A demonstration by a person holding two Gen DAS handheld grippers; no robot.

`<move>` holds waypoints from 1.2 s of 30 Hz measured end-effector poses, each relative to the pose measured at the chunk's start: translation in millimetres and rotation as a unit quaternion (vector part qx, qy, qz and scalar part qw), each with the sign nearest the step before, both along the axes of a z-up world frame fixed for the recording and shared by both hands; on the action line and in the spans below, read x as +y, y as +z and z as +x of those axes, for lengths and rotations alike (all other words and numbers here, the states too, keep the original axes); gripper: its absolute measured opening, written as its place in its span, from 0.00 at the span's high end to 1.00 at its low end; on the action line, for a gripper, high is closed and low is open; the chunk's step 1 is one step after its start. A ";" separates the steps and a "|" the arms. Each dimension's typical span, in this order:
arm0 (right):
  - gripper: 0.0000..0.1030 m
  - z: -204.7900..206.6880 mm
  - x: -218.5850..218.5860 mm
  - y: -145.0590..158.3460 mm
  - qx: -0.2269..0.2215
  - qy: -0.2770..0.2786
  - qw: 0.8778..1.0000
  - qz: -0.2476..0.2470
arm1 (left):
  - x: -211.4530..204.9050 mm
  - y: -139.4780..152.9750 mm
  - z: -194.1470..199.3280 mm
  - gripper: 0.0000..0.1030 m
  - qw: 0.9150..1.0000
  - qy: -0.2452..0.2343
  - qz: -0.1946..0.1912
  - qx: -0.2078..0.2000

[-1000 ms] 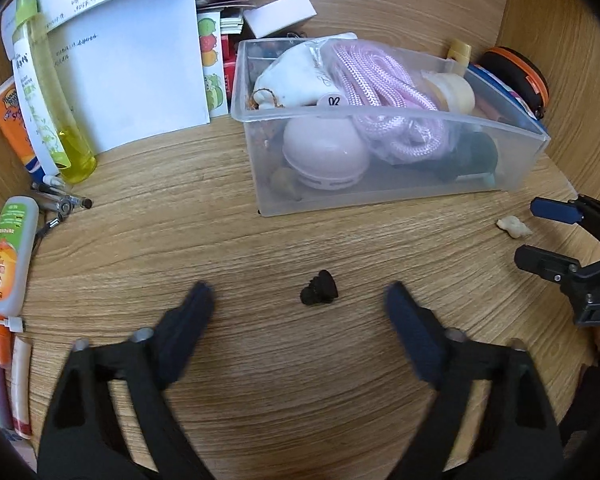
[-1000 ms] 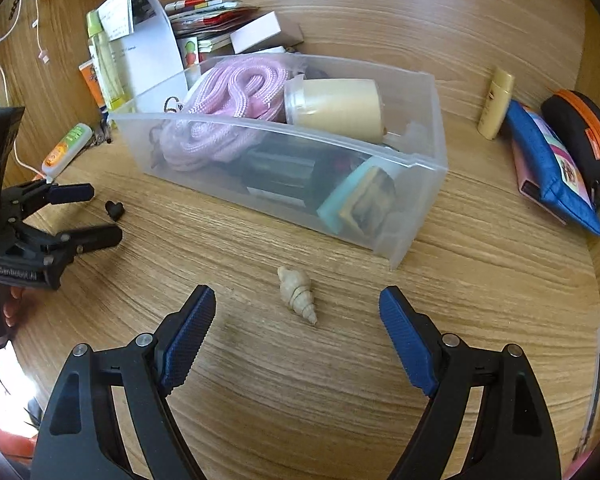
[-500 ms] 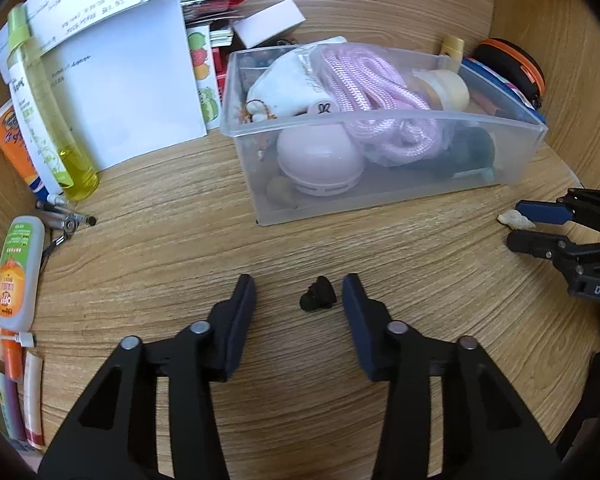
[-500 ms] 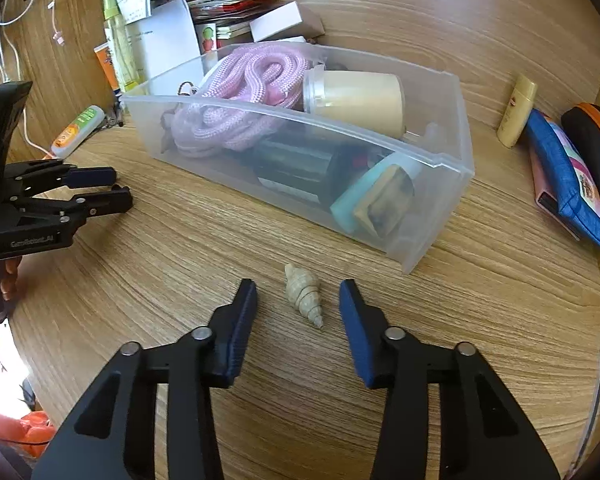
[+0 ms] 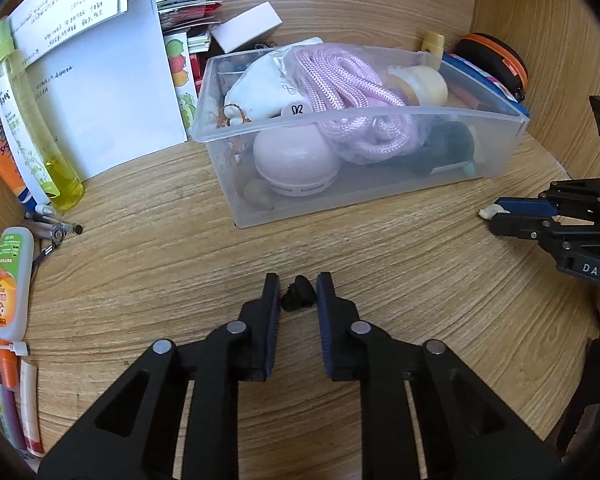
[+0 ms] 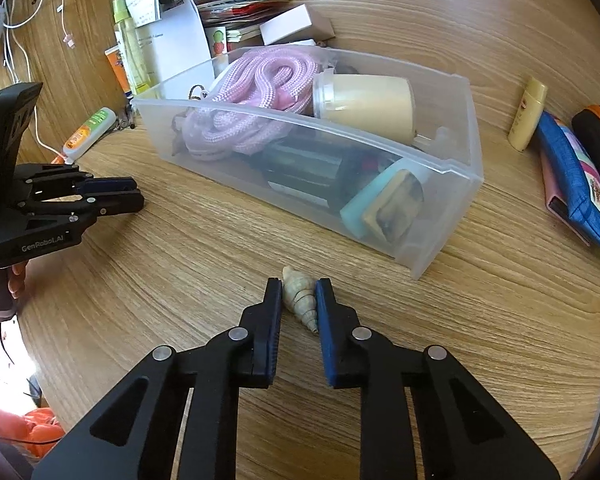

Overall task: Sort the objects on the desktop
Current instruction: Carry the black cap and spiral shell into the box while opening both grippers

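Observation:
A small black plastic piece [image 5: 299, 300] lies on the wooden desk, and my left gripper [image 5: 298, 285] is shut on it, a blue pad against each side. The left gripper [image 6: 136, 196] also shows at the left of the right wrist view, where the piece is hidden. A cream spiral shell [image 6: 301, 300] sits on the desk with my right gripper [image 6: 299, 286] shut on it. In the left wrist view the right gripper [image 5: 498, 216] is at the far right, with the shell's tip [image 5: 486, 212] poking out. Behind both stands a clear plastic bin [image 5: 380, 200] holding pink rope, a cream jar and a lilac round case.
Left of the bin stand a yellow bottle [image 5: 40, 128], white papers [image 5: 100, 92], pens and tubes [image 5: 10, 280]. Right of the bin lie a blue pouch [image 6: 572, 172], a small yellow bottle [image 6: 527, 118] and an orange-edged black case [image 5: 496, 60]. A hand [image 6: 14, 276] grips the left tool.
Both grippers went from wide open to shut, the left onto the black piece, the right onto the shell. Neither hand has shifted.

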State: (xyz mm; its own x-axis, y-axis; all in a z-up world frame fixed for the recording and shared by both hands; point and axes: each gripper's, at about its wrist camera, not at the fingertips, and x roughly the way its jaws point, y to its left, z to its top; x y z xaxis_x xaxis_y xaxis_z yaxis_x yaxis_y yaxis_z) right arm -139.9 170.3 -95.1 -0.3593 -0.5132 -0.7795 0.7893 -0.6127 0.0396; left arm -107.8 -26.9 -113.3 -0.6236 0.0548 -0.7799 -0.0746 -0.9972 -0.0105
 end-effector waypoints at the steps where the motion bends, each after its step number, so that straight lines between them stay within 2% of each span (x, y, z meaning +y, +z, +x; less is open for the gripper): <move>1: 0.85 0.5 0.9 1.2 -0.002 -0.001 1.000 -0.003 | -0.1 0.1 1.0 0.84 1.000 0.001 0.003 0.001; 11: 0.85 9.1 9.3 19.3 0.012 0.009 0.999 -0.036 | 4.5 15.5 11.1 0.84 0.999 0.007 0.015 0.038; 20: 0.85 10.7 11.5 45.2 0.037 0.007 0.997 -0.061 | 8.2 49.3 10.9 0.83 0.996 0.006 0.029 0.088; 28: 0.85 -4.8 15.6 62.1 0.047 -0.011 0.995 -0.088 | -0.2 74.8 1.8 0.84 0.991 0.013 0.049 0.126; 36: 0.85 -33.9 13.8 63.7 0.043 -0.032 0.994 -0.092 | -3.9 80.2 -18.0 0.83 0.989 0.014 0.050 0.135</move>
State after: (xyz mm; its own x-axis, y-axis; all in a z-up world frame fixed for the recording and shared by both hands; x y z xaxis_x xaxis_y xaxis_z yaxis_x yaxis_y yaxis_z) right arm -173.8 184.1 -31.4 -0.4566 -0.6188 -0.6392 0.7544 -0.6501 0.0905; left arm -125.9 -30.8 -33.1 -0.8114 0.1030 -0.5754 -0.0607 -0.9939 -0.0924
